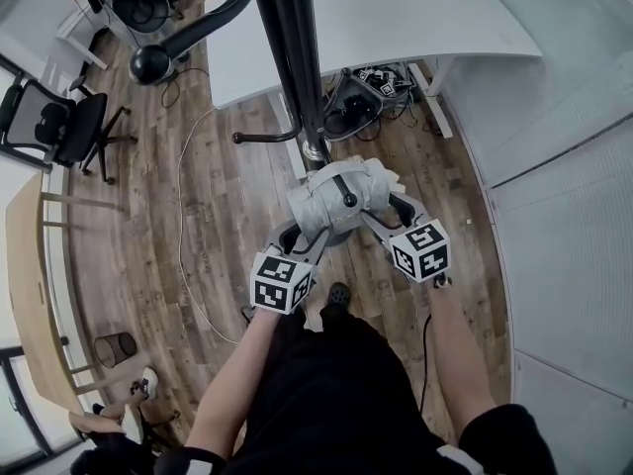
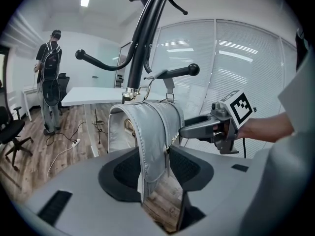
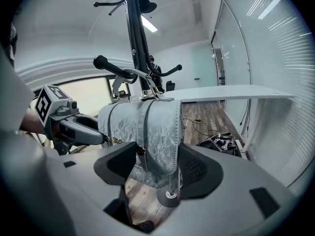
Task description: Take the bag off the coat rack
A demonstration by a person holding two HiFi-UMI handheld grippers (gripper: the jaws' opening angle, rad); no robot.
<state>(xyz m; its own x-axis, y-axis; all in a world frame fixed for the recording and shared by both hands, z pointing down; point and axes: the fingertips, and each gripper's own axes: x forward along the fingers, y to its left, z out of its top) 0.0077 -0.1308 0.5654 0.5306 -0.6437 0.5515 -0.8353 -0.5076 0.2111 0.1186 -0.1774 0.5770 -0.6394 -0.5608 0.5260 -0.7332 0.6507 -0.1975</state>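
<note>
**Step in hand: freeing the bag from the hook**

1. Nearest the operator, the left tongs [image 2: 155,167] are closed on the left end of the grey bag [image 1: 336,204]. The fabric fills the gap and both pads meet it.
2. The right tongs [image 3: 157,170] stand wide on the broader right end. Here too the pads lie against the fabric on both sides, so the grip looks light rather than firm.
3. The bag sits between the two tongs, clear of the wooden floor [image 1: 198,216] and just in front of the coat rack [image 1: 292,67]. Its strap fittings [image 3: 150,95] point up toward a knob-ended hook arm [image 3: 115,69]. Where the strap bears on the arm cannot be made out.

**Procedure (recommended)**

- Confirm that both grips are firm before loading them. The right end appears more likely to slip.
- Raise both tongs together and keep the bag level, so that the strap goes slack.
- Carry the strap outward along the arm and over the knob. Do not pull toward the operator while the strap is taut, as the rack may tip.
- Keep the bag clear of the pole during withdrawal.

Beyond the rack stands a white desk [image 1: 415,18]. It plays no part in this step.
</note>
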